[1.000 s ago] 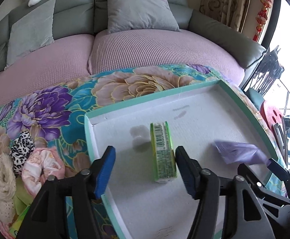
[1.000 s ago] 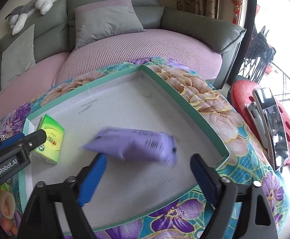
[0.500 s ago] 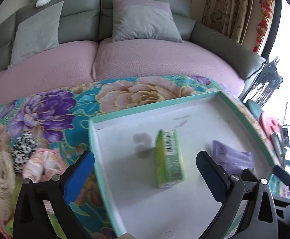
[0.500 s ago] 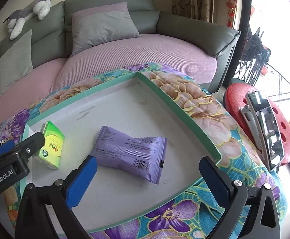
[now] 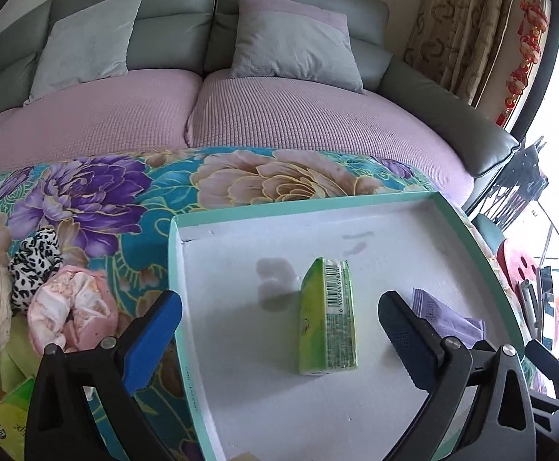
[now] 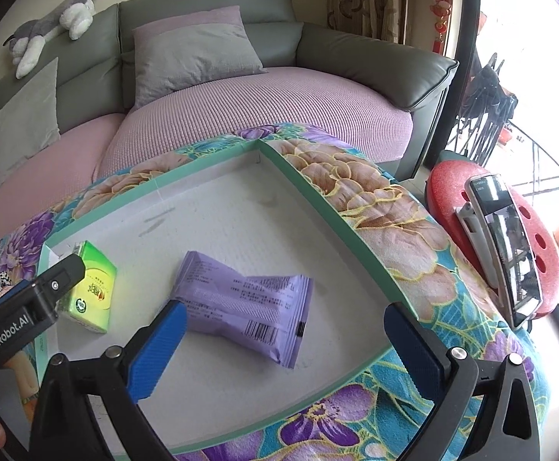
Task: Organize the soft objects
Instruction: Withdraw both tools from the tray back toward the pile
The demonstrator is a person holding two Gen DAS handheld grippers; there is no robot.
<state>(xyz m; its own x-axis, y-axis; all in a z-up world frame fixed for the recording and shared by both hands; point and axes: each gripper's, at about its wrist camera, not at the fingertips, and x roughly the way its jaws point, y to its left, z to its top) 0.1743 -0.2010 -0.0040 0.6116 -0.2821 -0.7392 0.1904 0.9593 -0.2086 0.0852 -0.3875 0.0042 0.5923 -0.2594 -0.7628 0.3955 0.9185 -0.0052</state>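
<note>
A shallow white tray with a teal rim (image 5: 174, 269) (image 6: 318, 207) lies on the flowered cloth. Inside it a green tissue pack (image 5: 327, 322) (image 6: 93, 294) stands on its edge, and a purple soft packet (image 6: 243, 303) (image 5: 446, 317) lies flat to its right. My left gripper (image 5: 279, 330) is open wide above the tray; the green pack stands free between its blue pads. My right gripper (image 6: 285, 342) is also open wide, the purple packet lying loose just beyond its left pad. The left gripper's body (image 6: 29, 307) shows at the right wrist view's left edge.
A heap of soft cloth items (image 5: 37, 296), leopard-print, pink and cream, lies left of the tray, with another green pack (image 5: 6, 422) at the corner. Behind is a sofa with grey cushions (image 5: 295, 42). A red stool holding a phone (image 6: 506, 246) stands at the right.
Both grippers opened wide and let go. The green pack now stands free in the tray, and the purple packet dropped and lies flat. The left view drew back a little.
</note>
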